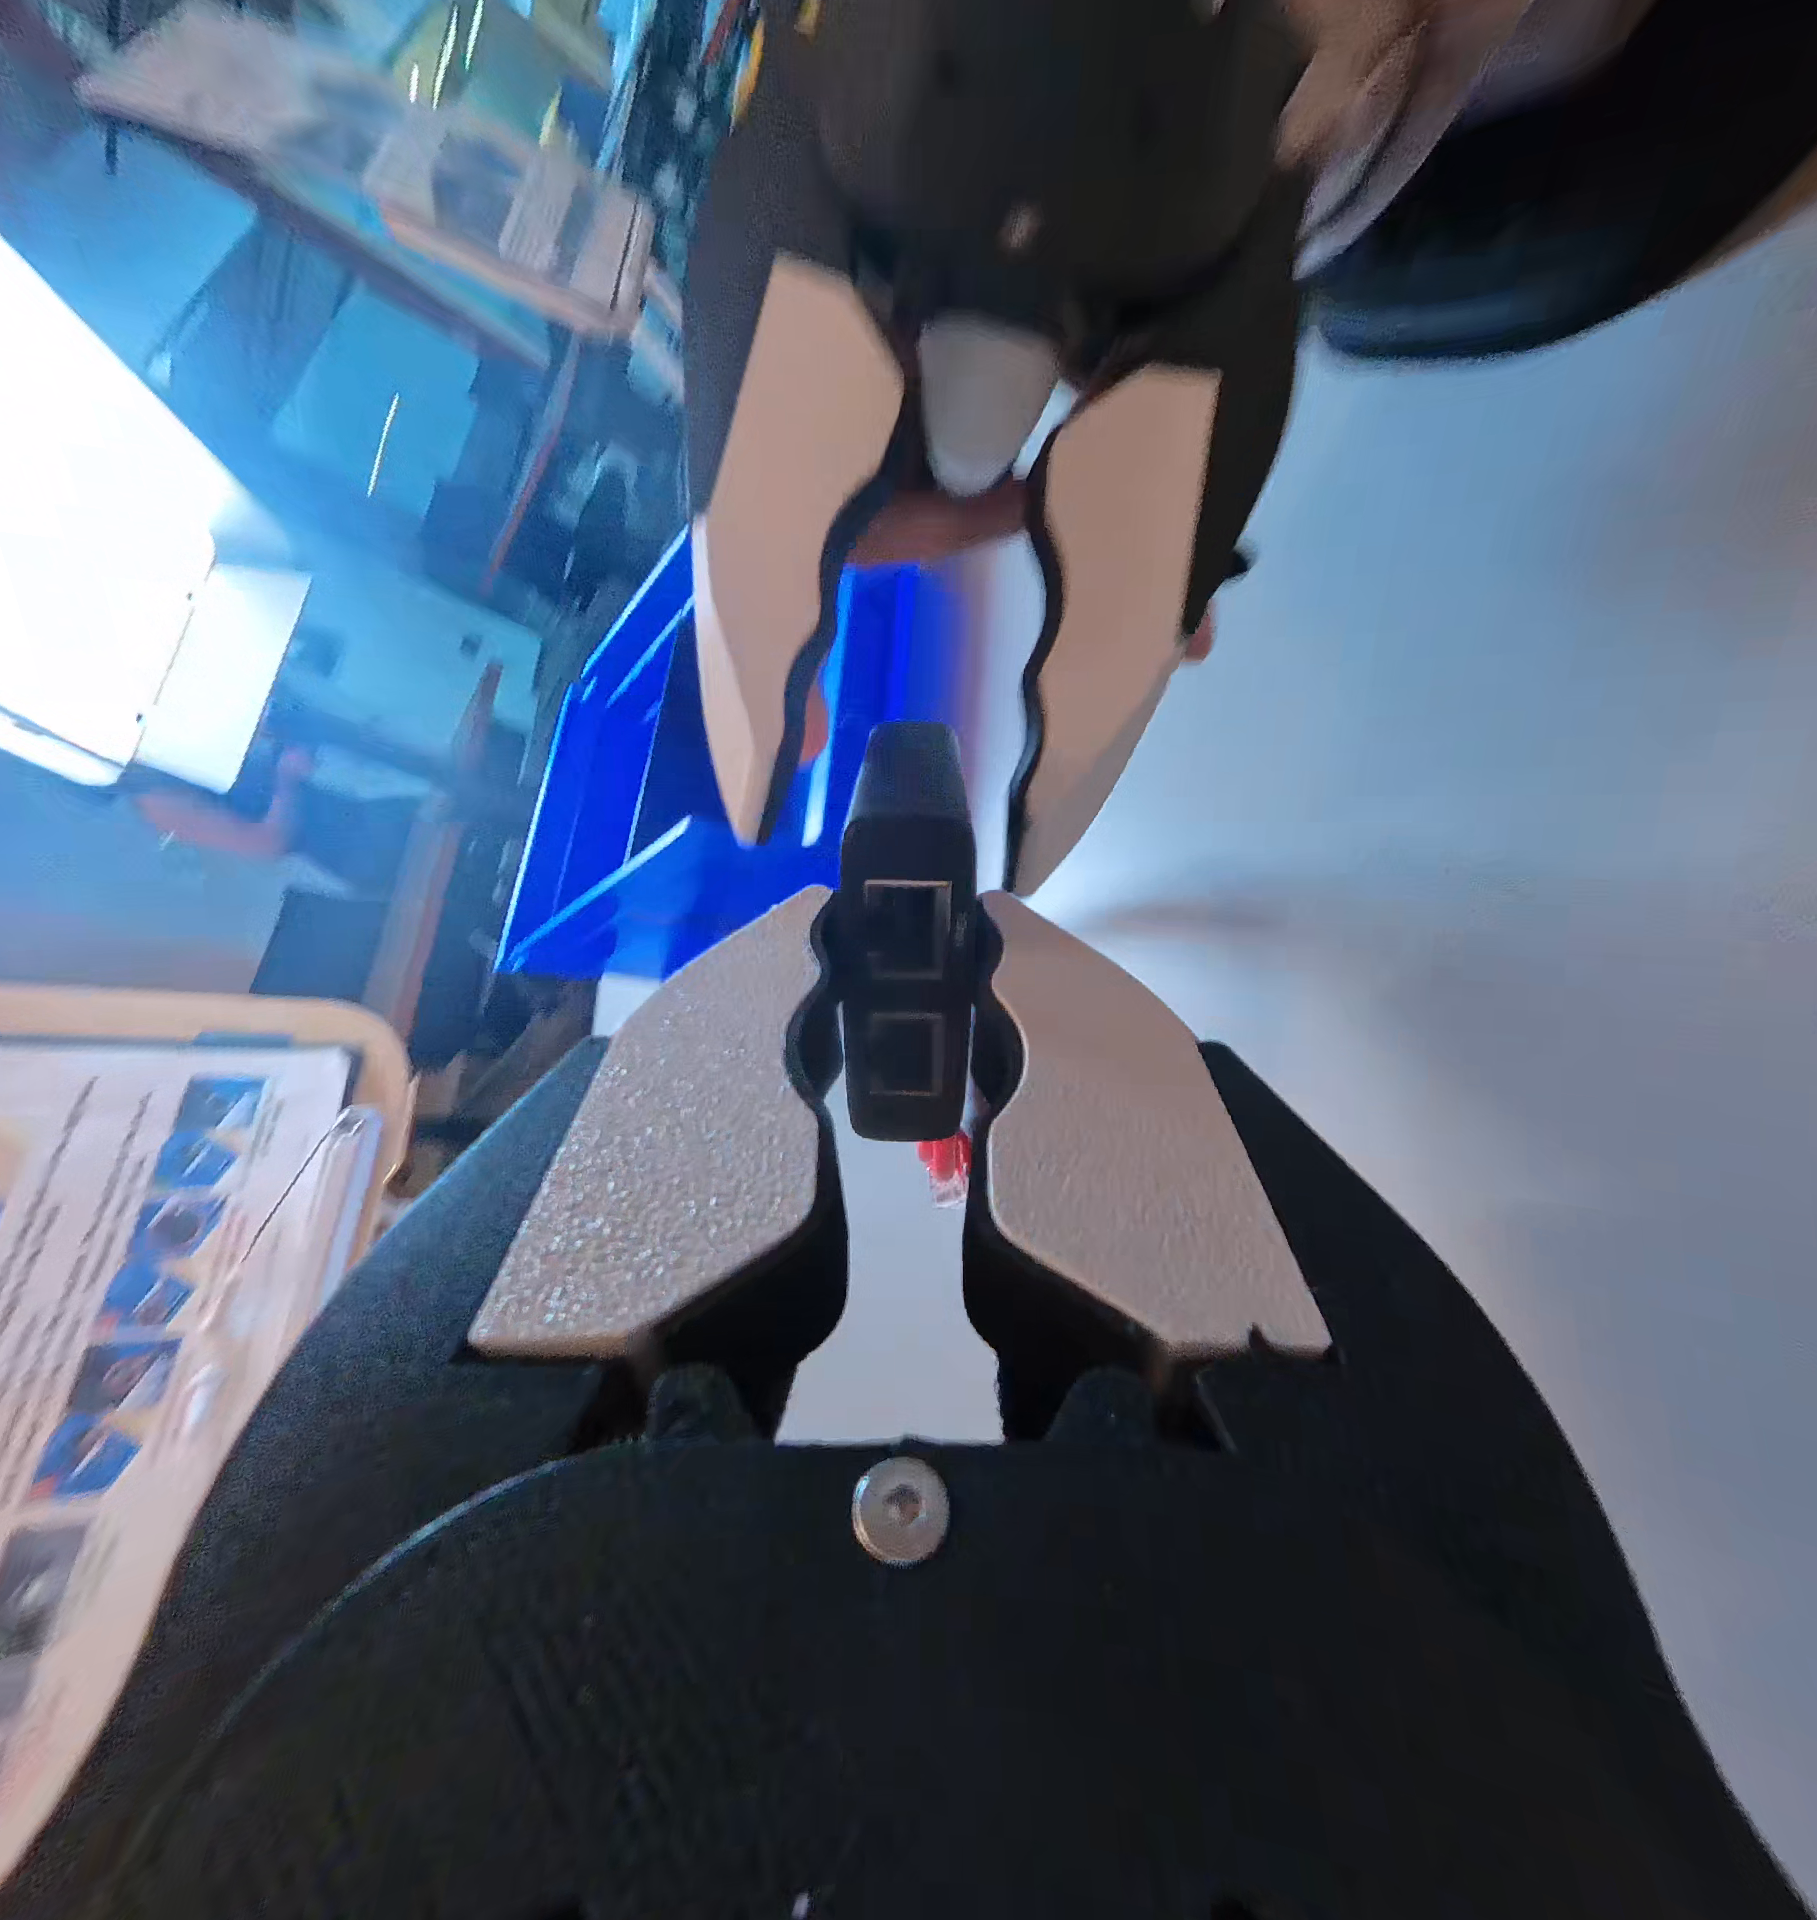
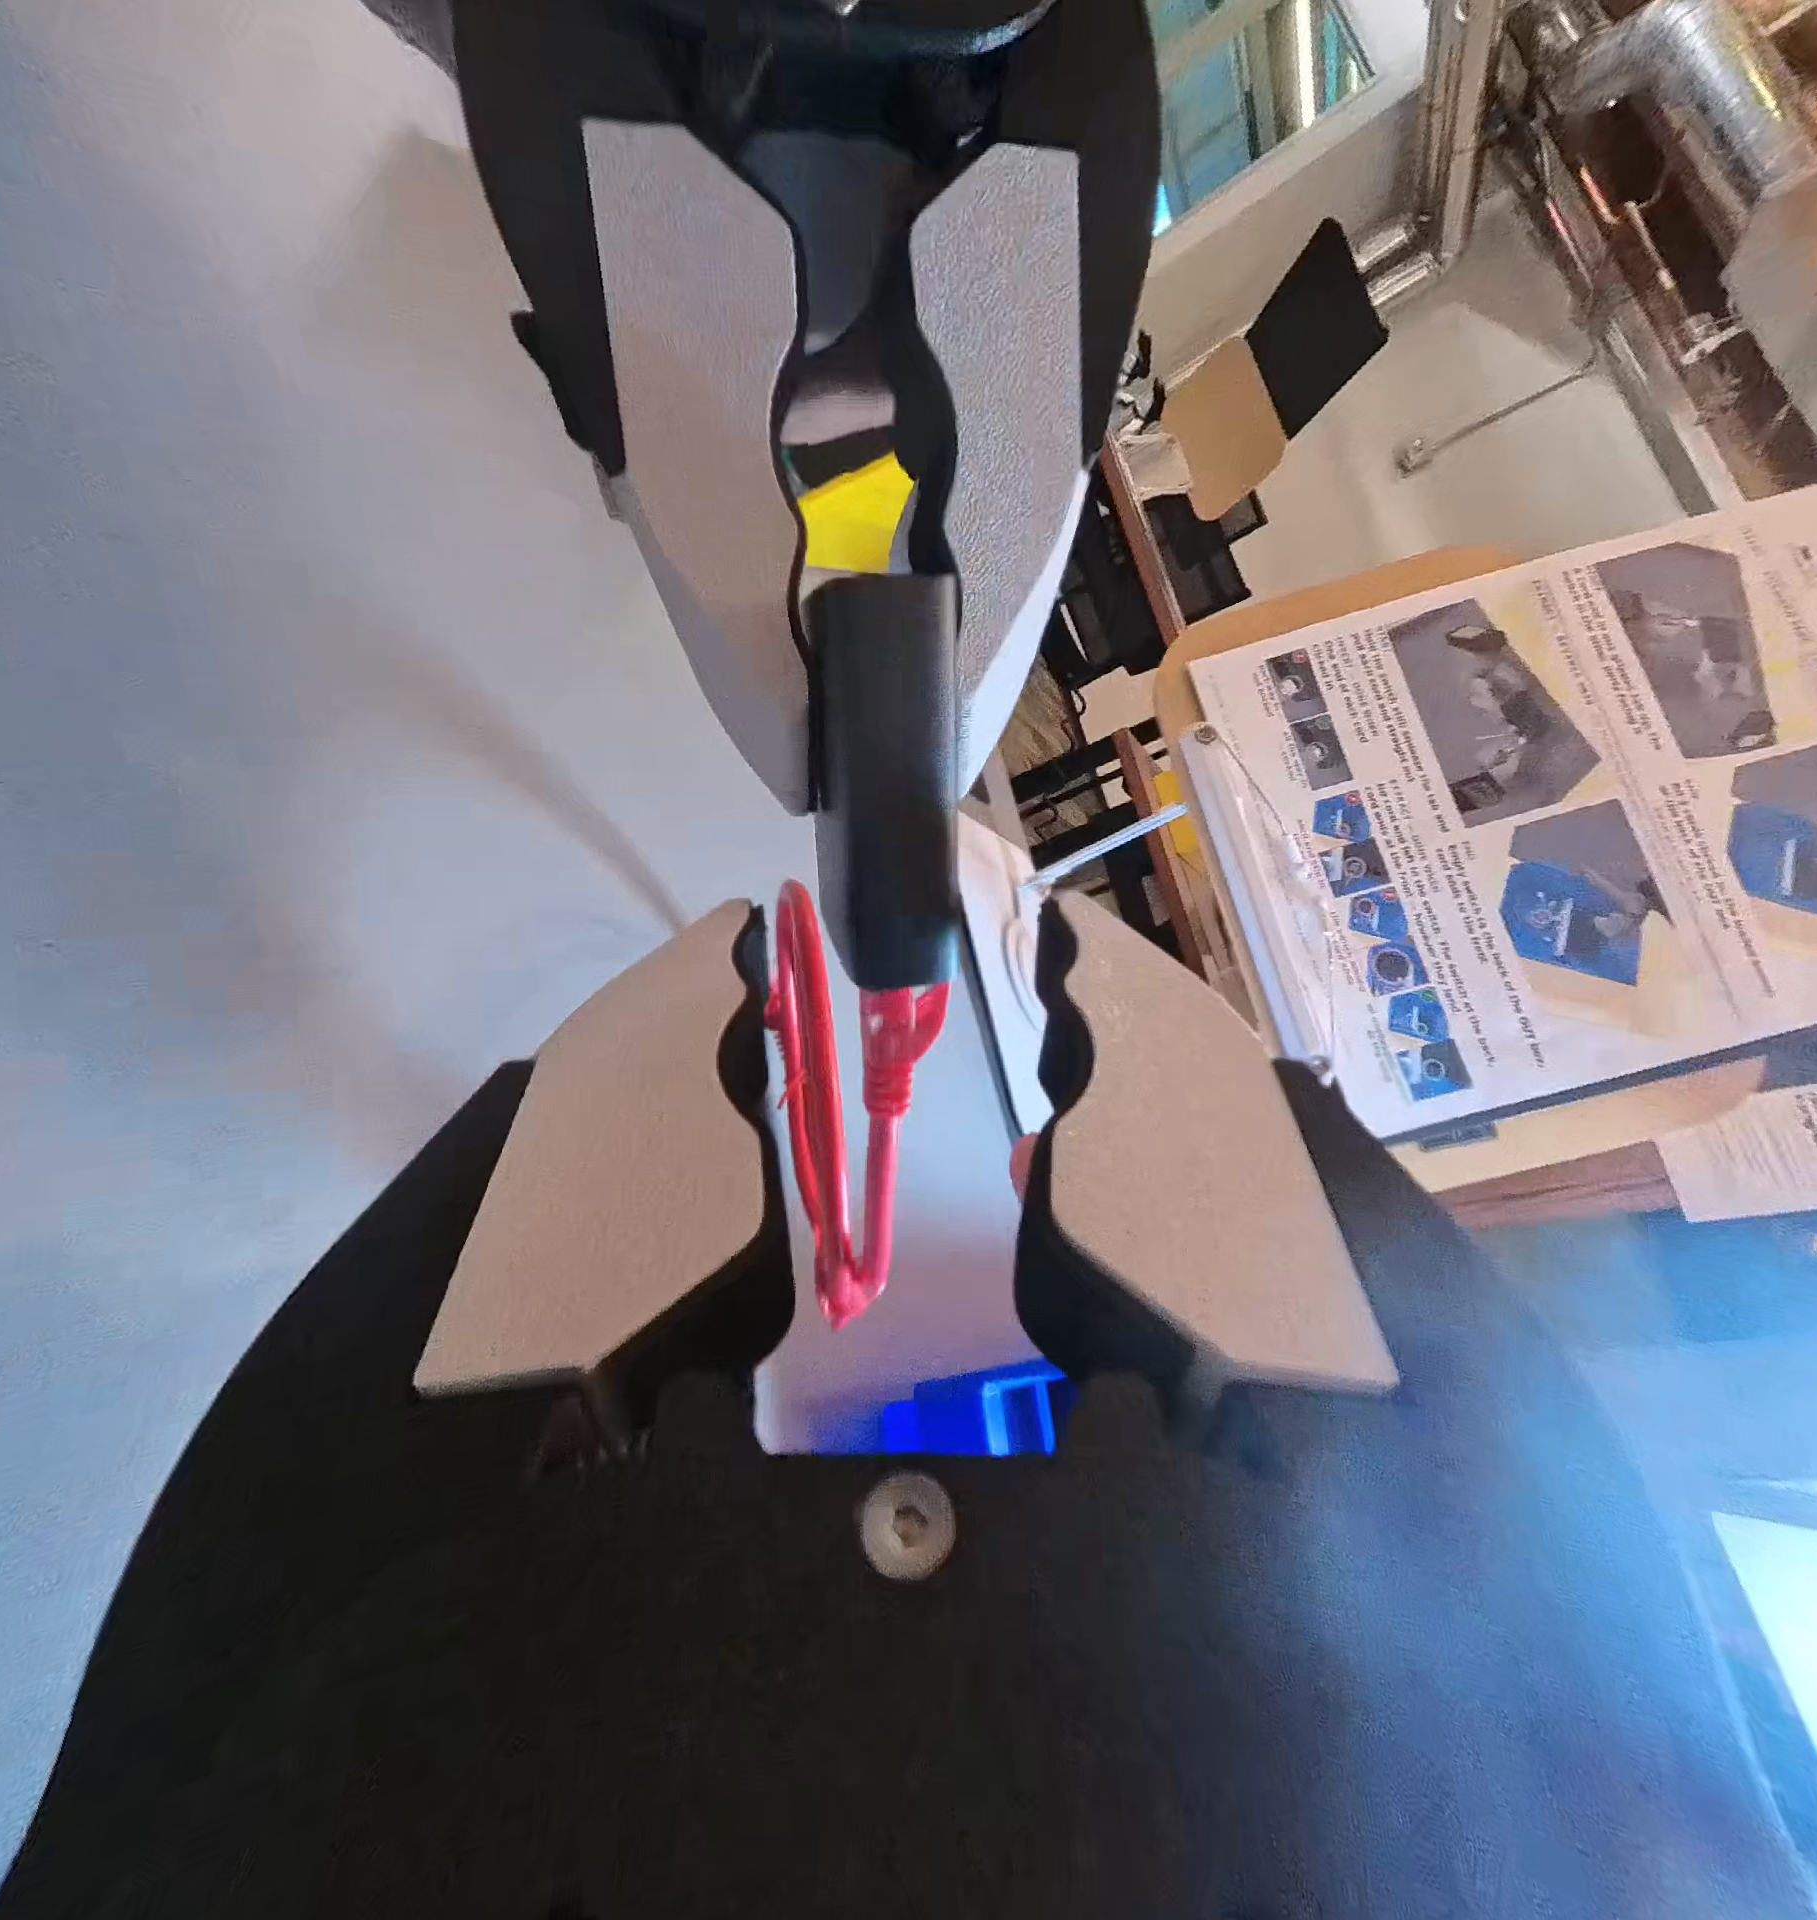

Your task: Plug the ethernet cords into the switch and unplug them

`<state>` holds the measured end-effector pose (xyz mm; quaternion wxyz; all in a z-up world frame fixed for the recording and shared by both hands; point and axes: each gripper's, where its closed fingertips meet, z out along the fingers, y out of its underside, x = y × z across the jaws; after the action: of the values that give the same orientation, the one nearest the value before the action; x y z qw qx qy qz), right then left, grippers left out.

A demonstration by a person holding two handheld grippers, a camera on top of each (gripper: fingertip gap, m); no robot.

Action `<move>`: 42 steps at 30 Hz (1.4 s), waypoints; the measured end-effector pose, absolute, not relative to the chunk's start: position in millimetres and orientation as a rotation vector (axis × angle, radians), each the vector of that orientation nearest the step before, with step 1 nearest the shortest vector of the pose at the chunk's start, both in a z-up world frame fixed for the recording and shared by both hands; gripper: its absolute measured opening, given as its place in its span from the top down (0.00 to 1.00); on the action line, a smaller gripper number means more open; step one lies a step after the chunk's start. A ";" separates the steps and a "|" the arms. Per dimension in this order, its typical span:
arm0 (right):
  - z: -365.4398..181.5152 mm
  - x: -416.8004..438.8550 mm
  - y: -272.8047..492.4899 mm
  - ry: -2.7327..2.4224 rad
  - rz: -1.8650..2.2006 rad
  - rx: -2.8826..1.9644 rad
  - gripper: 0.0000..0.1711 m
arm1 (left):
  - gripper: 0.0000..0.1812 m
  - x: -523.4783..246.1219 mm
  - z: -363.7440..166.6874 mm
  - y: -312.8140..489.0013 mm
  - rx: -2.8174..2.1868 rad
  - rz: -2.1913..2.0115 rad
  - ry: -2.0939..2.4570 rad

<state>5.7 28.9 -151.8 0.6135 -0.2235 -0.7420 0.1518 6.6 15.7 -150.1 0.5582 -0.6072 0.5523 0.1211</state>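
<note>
Left gripper (image 1: 902, 966) pinched tight on the black switch (image 1: 909, 997), fingertips pressed against both its sides, two empty ports facing the camera. Right gripper (image 2: 896, 935) spread wide, fingers (image 2: 613, 1122) clear of everything, facing the left one above a white table (image 2: 208, 727). Red ethernet cord (image 2: 888, 1039) plugged into the switch's far end, looped and hanging between the parted right fingers, touching neither as far as visible

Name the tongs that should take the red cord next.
Right. The left tongs are shut on the black switch, steadying it. The right tongs are open and empty, with the red cord hanging between their fingers, its plug right at the switch's end.
</note>
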 end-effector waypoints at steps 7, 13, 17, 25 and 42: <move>-151.3 13.7 8.4 -1.767 0.495 -0.421 0.86 | 0.88 28.2 -138.0 -0.8 -1.325 0.065 1.296; -158.5 14.2 20.6 -1.805 0.424 -0.486 0.87 | 0.87 13.5 -150.1 12.9 -1.396 0.147 1.264; -161.5 16.6 19.6 -1.827 0.386 -0.467 0.87 | 0.87 16.5 -153.2 10.8 -1.360 0.163 1.293; -161.7 16.7 15.9 -1.809 0.334 -0.405 0.86 | 0.88 18.3 -155.7 8.2 -1.313 0.126 1.300; -144.8 23.9 40.4 -1.746 0.271 -0.555 0.87 | 0.85 -52.8 -96.6 9.4 -1.497 -0.146 0.872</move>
<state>23.9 40.4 -144.8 0.6008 -0.2396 -0.7536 0.1169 -52.8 9.4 -96.6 0.6455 -0.6576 0.3831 -0.0641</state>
